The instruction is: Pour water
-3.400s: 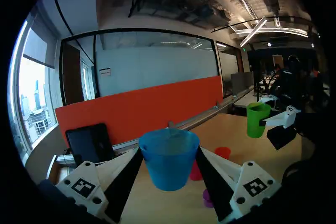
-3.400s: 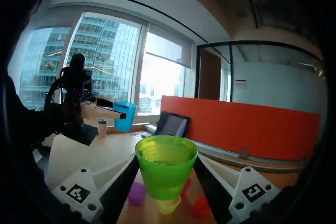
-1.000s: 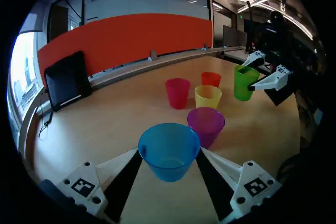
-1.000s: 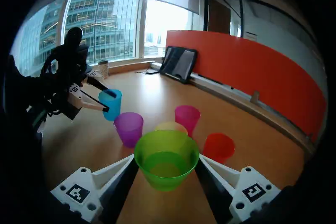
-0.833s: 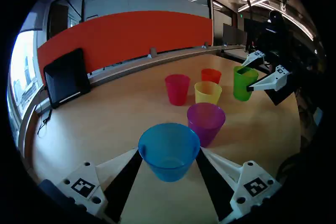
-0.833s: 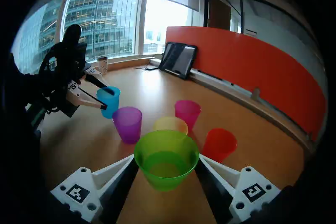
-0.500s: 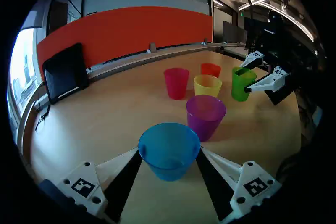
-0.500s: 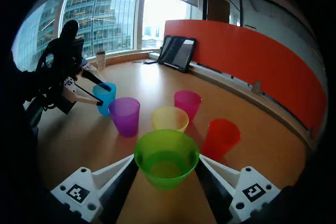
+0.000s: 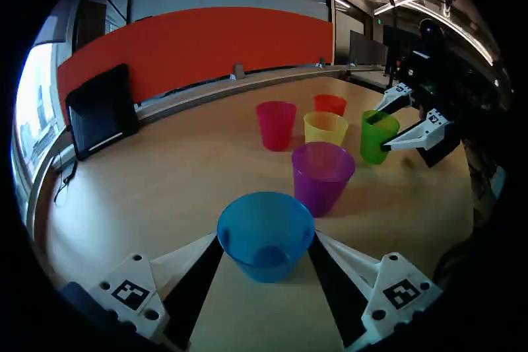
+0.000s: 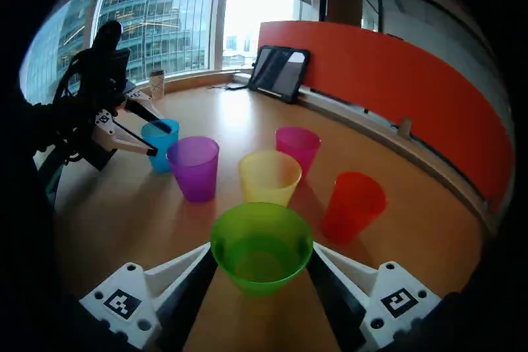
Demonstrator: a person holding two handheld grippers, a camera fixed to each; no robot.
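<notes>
Two cups gripped, low centre.
Left gripper (image 9: 266, 238) clenched blue cup (image 9: 266, 220); right gripper (image 10: 261, 253) clenched green cup (image 10: 261, 233); water in either hard to make out.

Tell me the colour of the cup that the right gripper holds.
Green. The cup shows best in the right gripper view.

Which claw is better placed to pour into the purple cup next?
Probably the left claw: its blue cup is just before the purple cup. The right claw, with its green cup, faces the yellow cup.
</notes>
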